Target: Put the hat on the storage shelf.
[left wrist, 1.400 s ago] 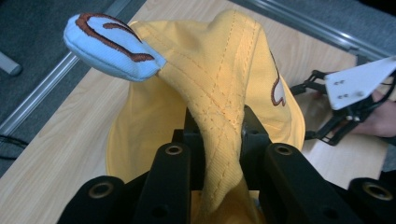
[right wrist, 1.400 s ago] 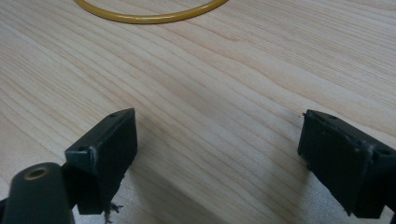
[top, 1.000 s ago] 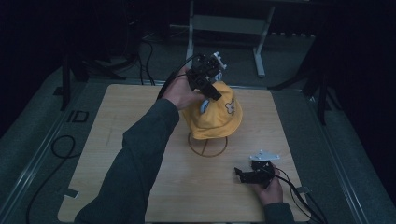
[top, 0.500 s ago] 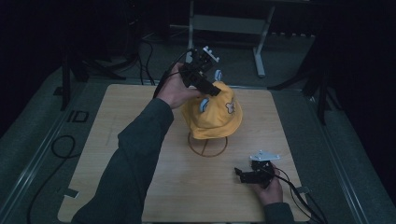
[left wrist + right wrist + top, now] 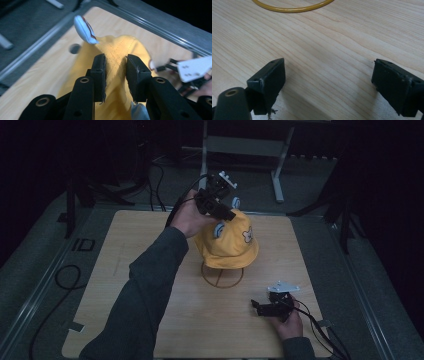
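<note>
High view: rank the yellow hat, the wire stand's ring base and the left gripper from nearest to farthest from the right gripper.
1. Ring base, on the table just up-left of the right gripper.
2. Yellow hat, above the ring.
3. Left gripper, at the hat's top, far side.

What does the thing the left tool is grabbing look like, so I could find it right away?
Look at the wooden table, near its middle, above a yellow wire ring. There sits a yellow hat on that stand, with small blue-white ear-like bits sticking out of its crown. The left tool has just been closing on a fold at its top; nothing else there is soft or bright yellow cloth.
</note>
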{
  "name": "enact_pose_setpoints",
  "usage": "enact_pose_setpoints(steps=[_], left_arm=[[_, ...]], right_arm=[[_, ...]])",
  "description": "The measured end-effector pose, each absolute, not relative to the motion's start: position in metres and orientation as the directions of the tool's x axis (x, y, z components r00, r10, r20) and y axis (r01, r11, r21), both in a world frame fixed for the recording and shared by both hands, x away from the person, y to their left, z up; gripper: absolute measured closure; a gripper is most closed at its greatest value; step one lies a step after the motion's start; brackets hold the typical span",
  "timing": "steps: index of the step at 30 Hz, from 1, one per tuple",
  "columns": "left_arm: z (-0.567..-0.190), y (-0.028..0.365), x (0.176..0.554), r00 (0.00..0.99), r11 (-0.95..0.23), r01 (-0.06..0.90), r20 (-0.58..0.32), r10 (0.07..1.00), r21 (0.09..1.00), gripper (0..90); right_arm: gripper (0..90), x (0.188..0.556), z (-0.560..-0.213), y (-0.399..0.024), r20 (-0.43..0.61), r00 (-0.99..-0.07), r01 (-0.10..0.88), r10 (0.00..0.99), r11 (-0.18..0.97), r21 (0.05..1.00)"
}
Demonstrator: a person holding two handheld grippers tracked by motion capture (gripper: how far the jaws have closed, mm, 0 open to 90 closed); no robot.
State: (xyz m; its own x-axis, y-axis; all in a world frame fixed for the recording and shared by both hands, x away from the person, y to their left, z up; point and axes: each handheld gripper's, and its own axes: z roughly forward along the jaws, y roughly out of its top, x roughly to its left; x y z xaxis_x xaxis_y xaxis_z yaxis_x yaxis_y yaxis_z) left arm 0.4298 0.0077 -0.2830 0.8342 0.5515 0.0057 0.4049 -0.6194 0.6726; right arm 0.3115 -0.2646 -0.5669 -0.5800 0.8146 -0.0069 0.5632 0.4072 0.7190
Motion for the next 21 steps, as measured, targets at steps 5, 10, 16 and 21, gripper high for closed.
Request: enact_pose_setpoints(steps=[5, 10, 16, 21], left_arm=[[-0.285, 0.008, 0.43, 0.824, -0.638, 0.422, 0.021, 0.566, 0.644, 66.2], [-0.286, 0.017, 0.431, 0.802, -0.593, 0.432, 0.011, 0.597, 0.679, 46.0], [-0.281, 0.033, 0.431, 0.778, -0.528, 0.441, -0.016, 0.628, 0.726, 38.0], [-0.277, 0.043, 0.429, 0.762, -0.514, 0.439, -0.002, 0.648, 0.737, 37.3]], right_arm=[[11.7, 0.311, -0.567, -0.265, -0.008, -0.581, 0.563, 0.814, 0.408, 0.719], [11.7, 0.311, -0.567, -0.265, -0.007, -0.581, 0.563, 0.814, 0.408, 0.719], [11.7, 0.311, -0.567, -0.265, -0.007, -0.581, 0.563, 0.814, 0.408, 0.719], [11.7, 0.311, -0.567, -0.265, -0.007, -0.581, 0.563, 0.814, 0.408, 0.719]])
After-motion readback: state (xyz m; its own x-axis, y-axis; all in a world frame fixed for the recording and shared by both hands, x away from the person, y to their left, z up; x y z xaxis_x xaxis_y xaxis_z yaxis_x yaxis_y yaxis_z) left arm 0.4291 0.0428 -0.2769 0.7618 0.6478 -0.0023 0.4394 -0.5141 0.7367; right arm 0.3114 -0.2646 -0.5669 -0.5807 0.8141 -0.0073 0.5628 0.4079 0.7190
